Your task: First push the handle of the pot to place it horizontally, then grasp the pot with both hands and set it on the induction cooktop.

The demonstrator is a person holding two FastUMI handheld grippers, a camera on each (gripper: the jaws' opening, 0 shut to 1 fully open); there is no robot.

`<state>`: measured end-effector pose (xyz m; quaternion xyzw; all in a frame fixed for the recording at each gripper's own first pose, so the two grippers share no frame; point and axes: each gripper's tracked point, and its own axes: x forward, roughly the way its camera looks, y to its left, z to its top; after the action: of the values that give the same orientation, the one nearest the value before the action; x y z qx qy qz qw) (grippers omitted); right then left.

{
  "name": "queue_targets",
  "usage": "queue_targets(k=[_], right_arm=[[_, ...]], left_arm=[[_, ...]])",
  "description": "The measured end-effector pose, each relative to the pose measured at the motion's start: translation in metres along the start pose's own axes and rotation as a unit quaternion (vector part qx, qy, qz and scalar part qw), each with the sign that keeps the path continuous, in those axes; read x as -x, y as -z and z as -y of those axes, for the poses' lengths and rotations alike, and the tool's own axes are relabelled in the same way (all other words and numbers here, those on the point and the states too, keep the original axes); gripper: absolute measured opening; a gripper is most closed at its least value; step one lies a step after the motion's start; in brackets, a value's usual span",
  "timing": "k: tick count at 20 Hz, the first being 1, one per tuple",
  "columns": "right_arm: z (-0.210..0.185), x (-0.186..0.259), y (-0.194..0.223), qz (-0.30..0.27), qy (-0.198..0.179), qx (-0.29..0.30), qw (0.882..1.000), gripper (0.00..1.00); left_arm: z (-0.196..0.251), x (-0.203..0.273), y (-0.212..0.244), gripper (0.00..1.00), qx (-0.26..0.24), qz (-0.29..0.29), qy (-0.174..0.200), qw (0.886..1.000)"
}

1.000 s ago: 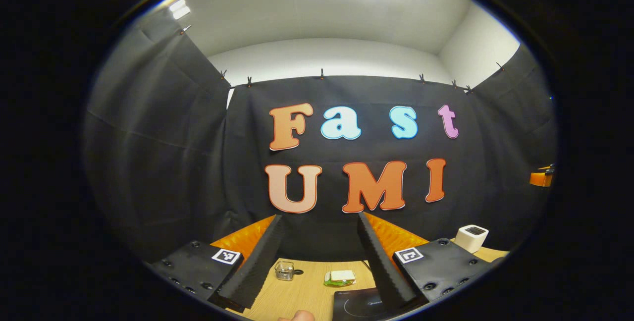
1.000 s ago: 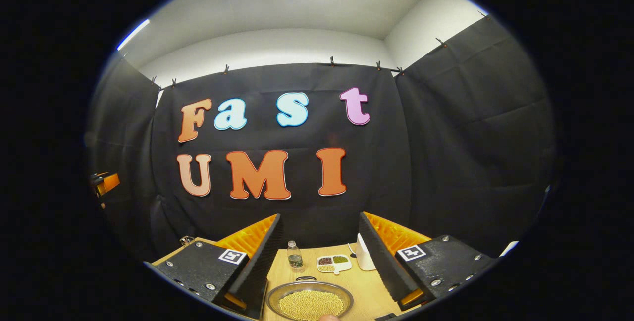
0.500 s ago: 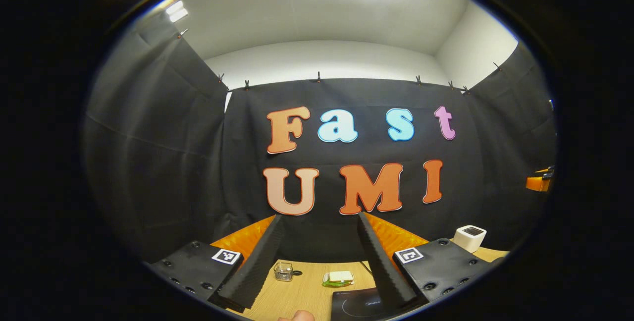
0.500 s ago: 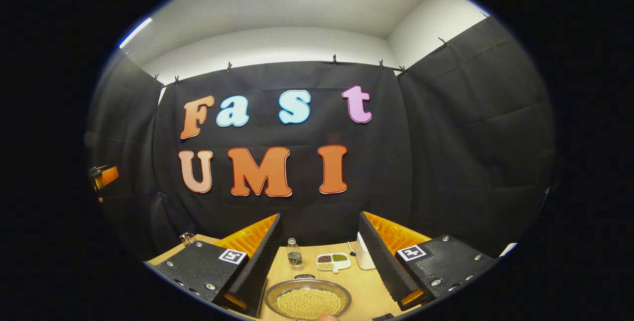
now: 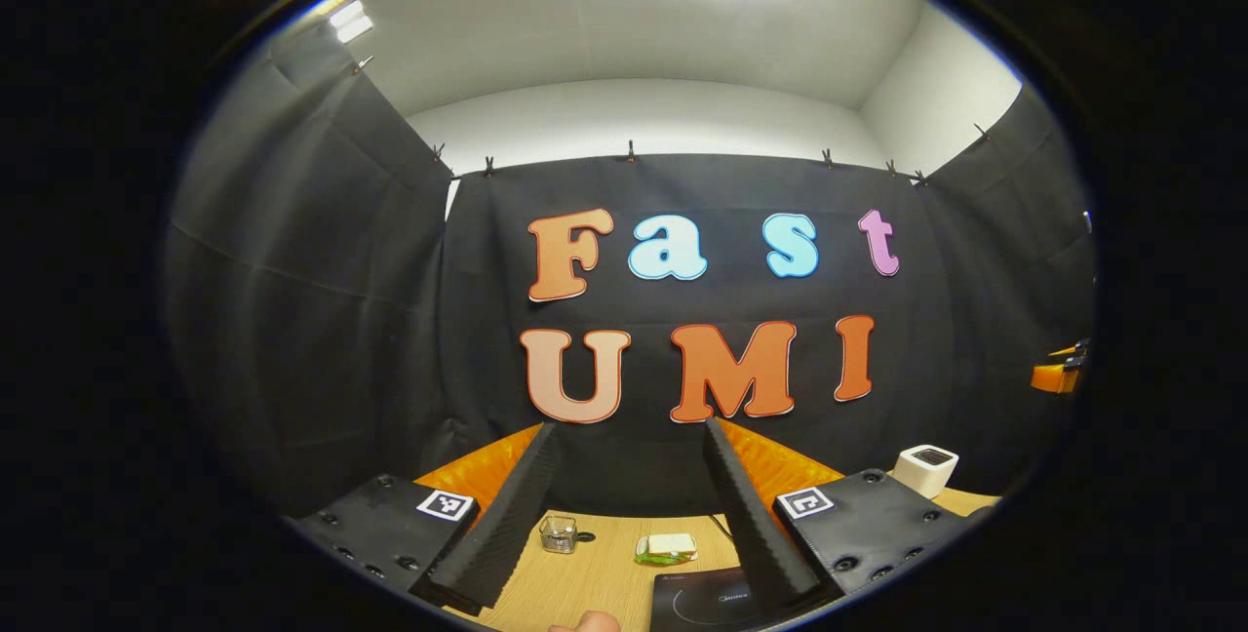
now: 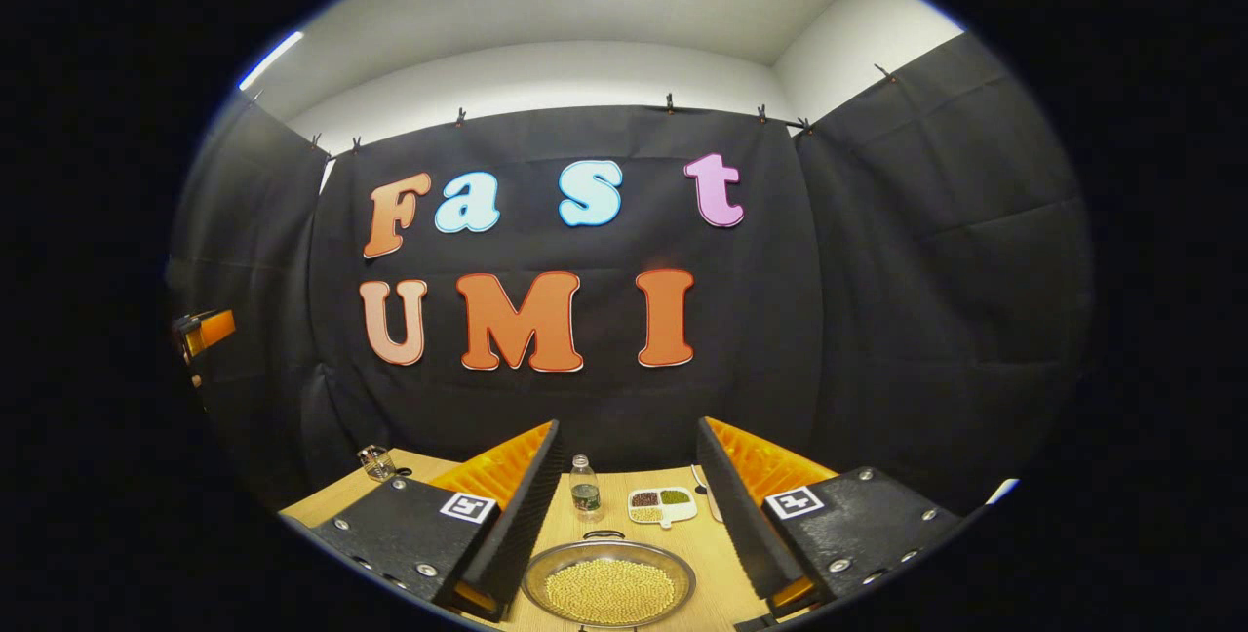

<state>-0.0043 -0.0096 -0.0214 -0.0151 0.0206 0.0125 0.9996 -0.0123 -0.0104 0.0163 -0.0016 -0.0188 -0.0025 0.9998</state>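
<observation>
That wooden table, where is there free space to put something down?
Bare table lies between the glass jar and the induction cooktop. It is more crowded around the pot of beans, with the bottle and sectioned dish close behind it.

Right gripper tips downward

In the right gripper view the pot [image 6: 608,583] sits higher and fuller than before, and the white box has slid behind a finger.

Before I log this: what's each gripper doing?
Left gripper: open, holding nothing.
Right gripper: open, holding nothing, above the pot.
</observation>
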Motion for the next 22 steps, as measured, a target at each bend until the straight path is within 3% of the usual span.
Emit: queue_targets(k=[2, 3, 4, 6, 7, 8, 13, 17, 22], right_arm=[[0.001, -0.001, 0.006, -0.004, 0.002, 0.001, 1.0, 0.79], [0.0, -0.001, 0.01, -0.007, 0.001, 0.002, 1.0, 0.67], [-0.001, -0.001, 0.014, -0.01, 0.0, 0.006, 1.0, 0.67], [-0.003, 0.0, 0.025, -0.018, -0.002, 0.014, 1.0, 0.55], [-0.005, 0.0, 0.031, -0.024, -0.004, 0.015, 1.0, 0.39], [-0.009, 0.001, 0.038, -0.032, -0.011, 0.01, 0.999, 0.4], [-0.022, 0.005, 0.071, -0.068, -0.041, -0.015, 0.997, 0.17], [-0.018, 0.003, 0.101, -0.093, -0.037, -0.019, 0.995, 0.02], [-0.023, 0.007, 0.163, -0.155, -0.041, -0.021, 0.987, 0.0]], left_arm=[[0.0, -0.001, 0.002, 0.97, 0.002, -0.002, 0.001, 1.0], [0.0, 0.0, 0.003, 0.97, 0.001, -0.003, 0.0, 1.0], [0.001, -0.001, 0.005, 0.97, 0.0, -0.004, 0.0, 1.0], [0.002, -0.001, 0.006, 0.97, -0.002, -0.006, -0.001, 1.0], [0.002, -0.002, 0.006, 0.97, -0.002, -0.005, -0.002, 1.0], [0.002, 0.0, 0.006, 0.97, -0.002, -0.004, -0.003, 1.0], [0.008, 0.006, 0.002, 0.97, -0.003, 0.005, 0.001, 1.0], [0.012, 0.011, -0.002, 0.98, -0.002, 0.01, 0.004, 1.0], [0.014, 0.017, -0.001, 0.98, -0.008, 0.012, 0.005, 1.0]])
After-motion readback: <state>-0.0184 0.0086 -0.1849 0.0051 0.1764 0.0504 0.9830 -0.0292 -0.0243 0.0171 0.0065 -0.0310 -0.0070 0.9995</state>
